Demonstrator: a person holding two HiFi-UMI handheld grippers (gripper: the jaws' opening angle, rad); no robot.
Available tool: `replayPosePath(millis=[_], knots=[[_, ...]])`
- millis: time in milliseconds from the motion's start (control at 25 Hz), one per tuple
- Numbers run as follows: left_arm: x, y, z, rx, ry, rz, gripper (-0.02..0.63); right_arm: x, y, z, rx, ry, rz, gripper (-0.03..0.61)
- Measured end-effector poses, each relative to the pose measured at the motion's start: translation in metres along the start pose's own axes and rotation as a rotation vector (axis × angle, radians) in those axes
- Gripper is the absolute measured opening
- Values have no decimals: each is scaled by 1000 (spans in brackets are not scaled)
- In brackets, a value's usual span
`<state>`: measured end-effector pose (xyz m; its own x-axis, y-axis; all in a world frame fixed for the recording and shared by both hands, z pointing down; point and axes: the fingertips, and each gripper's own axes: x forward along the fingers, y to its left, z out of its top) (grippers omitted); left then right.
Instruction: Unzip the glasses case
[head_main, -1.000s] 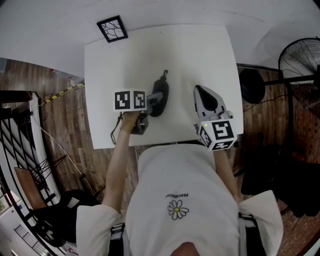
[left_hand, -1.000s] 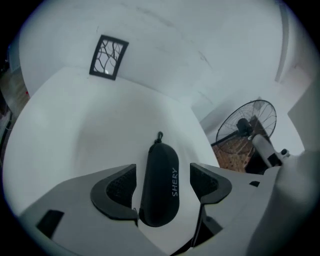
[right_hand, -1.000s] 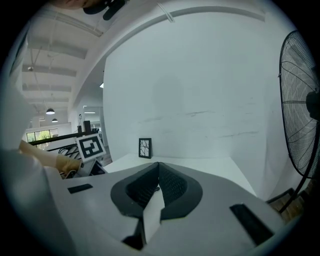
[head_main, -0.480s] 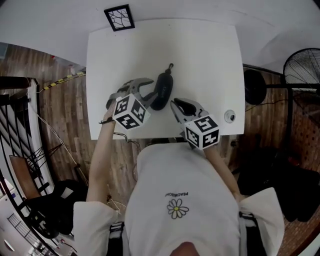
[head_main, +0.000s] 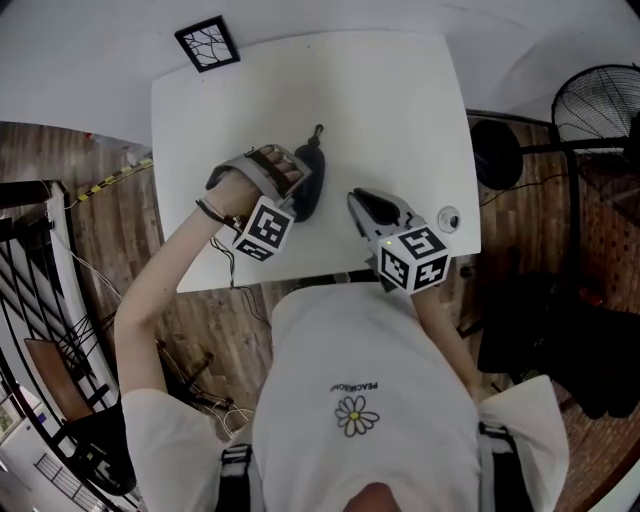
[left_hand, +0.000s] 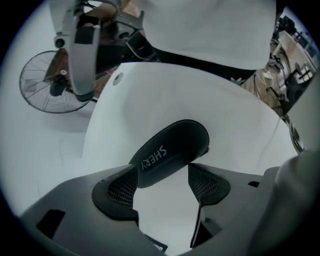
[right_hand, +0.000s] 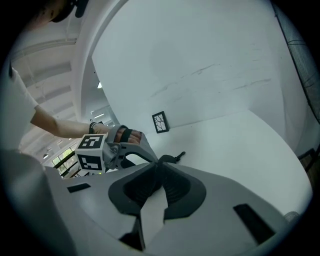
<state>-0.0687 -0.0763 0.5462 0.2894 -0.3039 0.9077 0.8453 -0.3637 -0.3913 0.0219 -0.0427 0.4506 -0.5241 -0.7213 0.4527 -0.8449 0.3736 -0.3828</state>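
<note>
A black zipped glasses case lies in the middle of the white table, its zipper pull pointing to the far side. My left gripper points steeply down over the case. In the left gripper view the case has its near end between the two pads, and the jaws are opening wide around it. My right gripper hovers just right of the case, shut and empty, its tips meeting in the right gripper view. That view also shows the zipper pull beyond the tips.
A black-framed square tile sits at the table's far left corner. A small round object lies near the right edge. A floor fan stands right of the table. The near table edge is against the person's body.
My left gripper has rolled over and come down from the case's left side to straddle its near end. The right gripper has sunk lower beside the case, still shut.
</note>
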Motion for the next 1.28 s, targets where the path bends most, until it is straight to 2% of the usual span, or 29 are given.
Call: replayPosePath(millis=[80, 240, 280, 320, 360, 480, 520, 680, 800, 880, 1000, 1160, 1280], knots=[[3, -3, 1, 33, 7, -33, 324, -3, -2, -1, 12, -5, -5, 32], [7, -2, 5, 68, -4, -43, 325, -6, -8, -3, 24, -10, -11, 31], [8, -1, 6, 66, -8, -47, 325, -5, -8, -2, 28, -14, -12, 31], [9, 1, 8, 31, -21, -53, 330, -4, -9, -1, 33, -19, -13, 29], [10, 5, 12, -57, -51, -59, 330, -4, -10, 1, 36, -24, -15, 29], [11, 31, 26, -493, -178, -72, 322, -3, -11, 5, 33, -31, -28, 28], [12, 39, 28, -602, -194, -77, 307, -2, -12, 6, 28, -32, -34, 28], [17, 63, 33, -873, -167, -77, 305, -6, -26, 6, 25, -21, -91, 28], [21, 76, 33, -1044, -144, -59, 304, -8, -42, -2, 40, 16, -181, 28], [23, 81, 32, -1127, -122, -51, 304, -10, -52, -10, 40, 43, -239, 28], [25, 85, 29, -1194, -116, -44, 305, -10, -62, -27, -7, 99, -282, 28], [26, 87, 26, -1226, -134, -46, 304, 0, -67, -67, -103, 240, -257, 75], [25, 89, 26, -1225, -132, -61, 304, 13, -65, -83, -143, 279, -228, 81]])
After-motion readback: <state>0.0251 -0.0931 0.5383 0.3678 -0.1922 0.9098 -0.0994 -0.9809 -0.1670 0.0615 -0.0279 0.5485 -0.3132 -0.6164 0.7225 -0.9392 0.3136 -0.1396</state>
